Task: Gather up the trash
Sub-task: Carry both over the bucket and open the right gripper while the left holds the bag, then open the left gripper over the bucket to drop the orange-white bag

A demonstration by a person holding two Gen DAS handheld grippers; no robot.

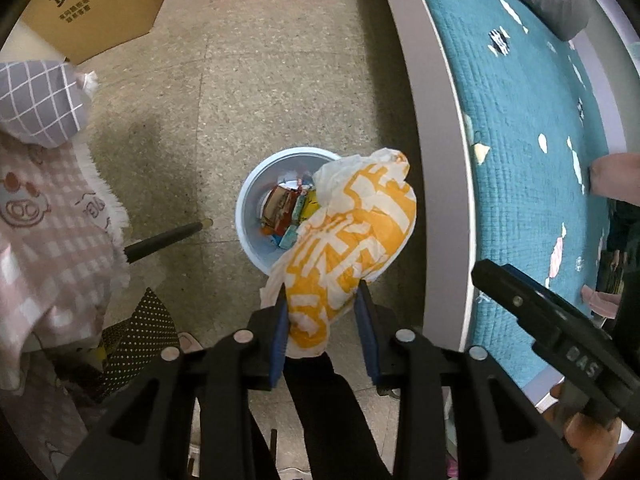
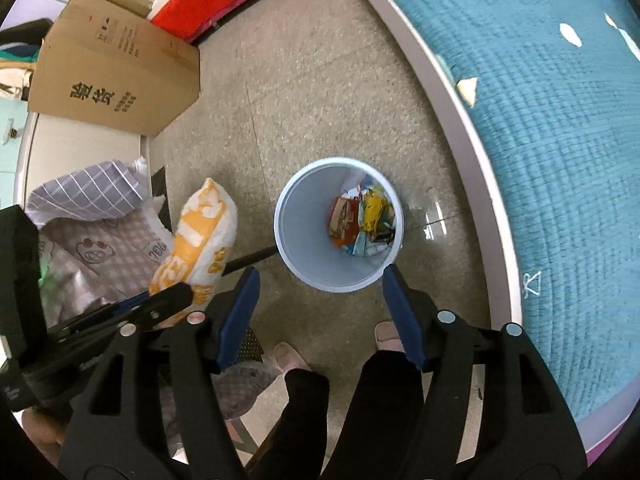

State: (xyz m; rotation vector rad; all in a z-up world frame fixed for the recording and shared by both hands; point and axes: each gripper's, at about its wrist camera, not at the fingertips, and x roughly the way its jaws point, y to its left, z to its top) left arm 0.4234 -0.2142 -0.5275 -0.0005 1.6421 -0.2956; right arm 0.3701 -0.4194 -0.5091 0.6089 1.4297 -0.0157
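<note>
My left gripper (image 1: pixel 322 294) is shut on a crumpled yellow-and-white paper wrapper (image 1: pixel 348 232) and holds it above the near right rim of a pale blue trash bin (image 1: pixel 250 196). The bin stands on the floor and holds several colourful wrappers (image 1: pixel 286 210). In the right wrist view the wrapper (image 2: pixel 200 236) hangs to the left of the bin (image 2: pixel 304 224), held by the left gripper (image 2: pixel 172 300). My right gripper (image 2: pixel 320 276) is open and empty, its fingertips (image 2: pixel 390 276) just above the bin's near rim.
A bed with a teal quilt (image 1: pixel 532 128) and grey frame (image 1: pixel 432 120) runs along the right. A cardboard box (image 2: pixel 116 64) stands at the back left. Pink and grey checked cloths (image 1: pixel 44 200) lie at the left. A black rod (image 1: pixel 164 240) lies on the floor. My slippered feet (image 2: pixel 286 356) are below.
</note>
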